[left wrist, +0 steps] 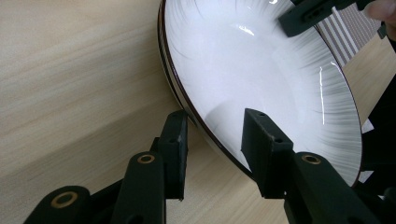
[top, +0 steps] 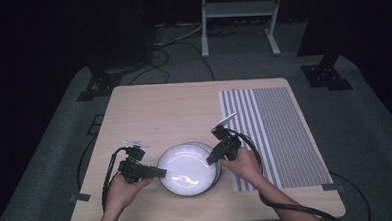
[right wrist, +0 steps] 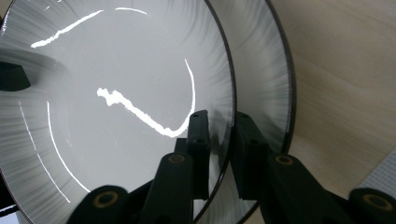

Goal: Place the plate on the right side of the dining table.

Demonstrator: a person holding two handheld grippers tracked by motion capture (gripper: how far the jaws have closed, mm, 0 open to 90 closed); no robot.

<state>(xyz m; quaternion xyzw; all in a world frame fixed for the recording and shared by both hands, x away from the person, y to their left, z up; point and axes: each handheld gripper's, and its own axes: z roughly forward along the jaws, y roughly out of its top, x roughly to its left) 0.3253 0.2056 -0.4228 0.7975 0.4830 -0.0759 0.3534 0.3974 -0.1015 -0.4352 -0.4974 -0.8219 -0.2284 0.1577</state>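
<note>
Left hand-held gripper (left wrist: 212, 140) at lower left of centre, jaws astride the rim of the white bowl (top: 189, 168), not pressing, so released. Right hand-held gripper (right wrist: 219, 140) at the opposite rim, jaws close on both sides of the upper bowl's wall; grasp cannot be told. Bowl stacked in a second bowl (right wrist: 266, 84), on the wooden tabletop (top: 174, 111), lower centre. Striped mat (top: 280, 132) at right.

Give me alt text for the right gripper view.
Two black jaws of the right gripper straddle the dark rim of the upper white bowl, stacked in a second bowl on a pale wooden table.
</note>
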